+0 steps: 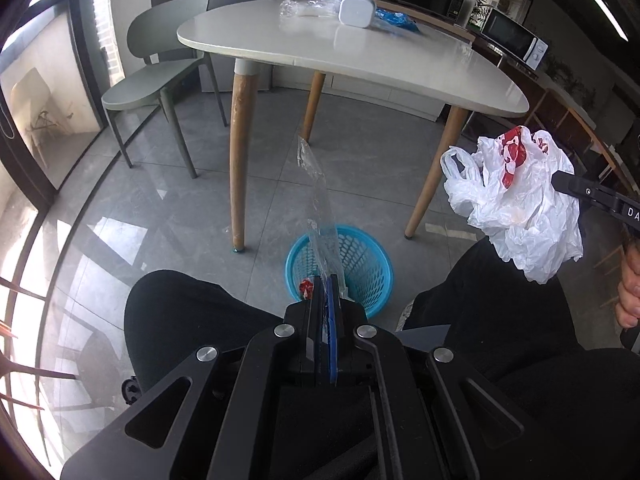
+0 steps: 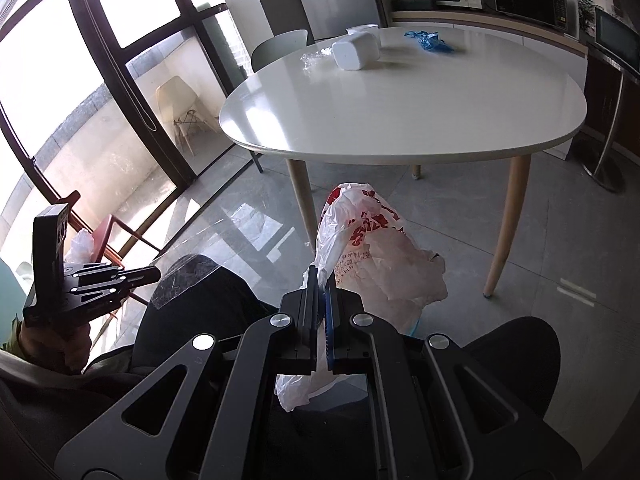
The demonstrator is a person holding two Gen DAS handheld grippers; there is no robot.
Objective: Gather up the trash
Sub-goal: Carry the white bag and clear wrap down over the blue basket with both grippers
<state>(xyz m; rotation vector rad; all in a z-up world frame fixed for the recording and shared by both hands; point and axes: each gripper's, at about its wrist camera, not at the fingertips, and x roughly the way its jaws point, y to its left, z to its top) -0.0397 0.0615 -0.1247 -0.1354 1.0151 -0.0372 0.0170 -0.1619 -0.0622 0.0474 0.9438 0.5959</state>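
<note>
Left gripper point(image 1: 328, 284) clamped on a clear plastic wrapper point(image 1: 316, 196), dangling over the blue basket point(image 1: 360, 268) at six o'clock; right gripper point(image 2: 322, 284) pinches the white shopping bag point(image 2: 372, 248), three o'clock.

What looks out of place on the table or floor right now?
Three scraps lie on the white table: crumpled clear plastic, blue plastic wrap, and a white tub tipped on its side. Nothing is spilled on the grey floor around the blue mesh basket.
</note>
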